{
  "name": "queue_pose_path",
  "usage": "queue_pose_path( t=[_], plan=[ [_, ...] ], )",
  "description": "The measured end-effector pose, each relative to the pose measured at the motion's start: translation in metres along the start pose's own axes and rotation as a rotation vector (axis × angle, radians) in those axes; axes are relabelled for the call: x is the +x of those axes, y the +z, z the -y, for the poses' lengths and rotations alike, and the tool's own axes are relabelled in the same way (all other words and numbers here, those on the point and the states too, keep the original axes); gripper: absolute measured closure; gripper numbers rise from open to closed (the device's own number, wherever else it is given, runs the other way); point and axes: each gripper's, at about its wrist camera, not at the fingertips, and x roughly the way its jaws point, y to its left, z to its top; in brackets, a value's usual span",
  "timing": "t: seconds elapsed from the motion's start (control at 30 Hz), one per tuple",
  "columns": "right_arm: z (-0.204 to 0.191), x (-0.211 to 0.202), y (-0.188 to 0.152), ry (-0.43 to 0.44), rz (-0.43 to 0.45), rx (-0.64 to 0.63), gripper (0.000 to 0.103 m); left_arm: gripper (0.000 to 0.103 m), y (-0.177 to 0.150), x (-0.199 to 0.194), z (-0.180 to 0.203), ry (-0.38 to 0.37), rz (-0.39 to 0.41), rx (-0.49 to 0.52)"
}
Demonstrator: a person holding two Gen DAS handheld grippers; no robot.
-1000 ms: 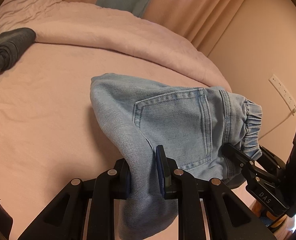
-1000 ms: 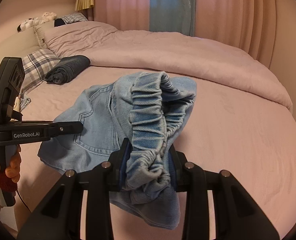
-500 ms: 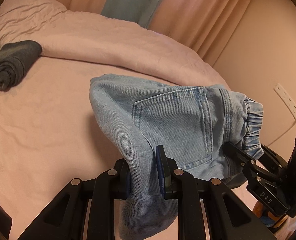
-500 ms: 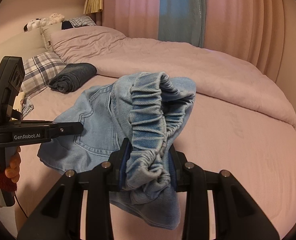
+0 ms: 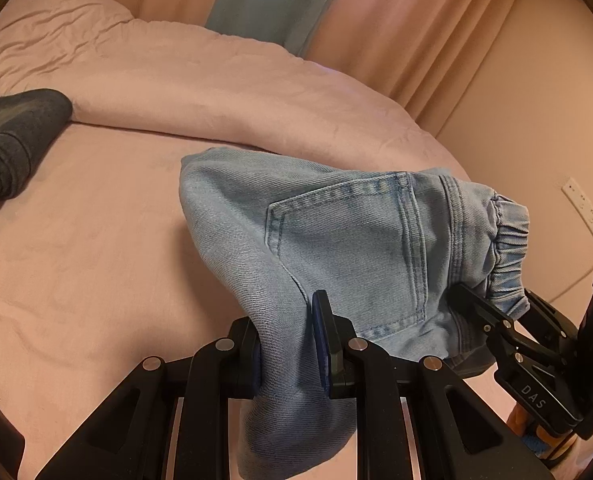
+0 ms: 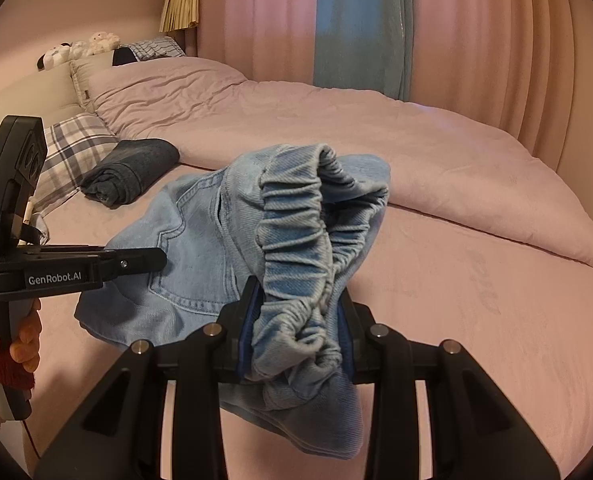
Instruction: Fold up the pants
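Observation:
Light blue denim pants [image 5: 336, 240] hang bunched in the air over the pink bed, back pocket facing the left wrist view. My left gripper [image 5: 288, 344] is shut on a fold of the denim. My right gripper [image 6: 296, 328] is shut on the elastic waistband [image 6: 300, 240]. In the left wrist view the right gripper [image 5: 492, 320] shows at the right, clamping the waistband. In the right wrist view the left gripper [image 6: 136, 260] shows at the left against the pants [image 6: 200, 248].
A pink bedsheet [image 5: 76, 260] lies below, with a rumpled pink duvet [image 6: 336, 120] behind. Rolled dark jeans [image 5: 12, 140] lie at the far left, also shown in the right wrist view [image 6: 132, 172]. A plaid pillow [image 6: 72, 148], curtains and a wall outlet [image 5: 584, 208] surround.
Both grippers have risen a little with the pants still held; the bed and rolled jeans have dropped lower in both views. Grips are unchanged.

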Motion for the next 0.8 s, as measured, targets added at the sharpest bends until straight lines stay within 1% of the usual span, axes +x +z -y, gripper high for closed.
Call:
queue_pose_path(
  t=[0.13,0.47,0.67,0.8],
  plan=[
    [0.003,0.012,-0.001,-0.001,-0.015,0.010,0.069,0.084,0.005,0.015,-0.004,0.006,-0.022,-0.003],
    [0.018,0.058,-0.006,-0.002,-0.084,0.047,0.069,0.084,0.011,0.057,-0.013,0.023,-0.094,-0.012],
    [0.022,0.081,-0.011,0.003,-0.125,0.066,0.069,0.084,0.006,0.074,-0.018,0.040,-0.132,-0.015],
    [0.023,0.093,-0.015,0.006,-0.151,0.077,0.069,0.084,0.005,0.079,-0.023,0.043,-0.140,-0.018]
  ],
)
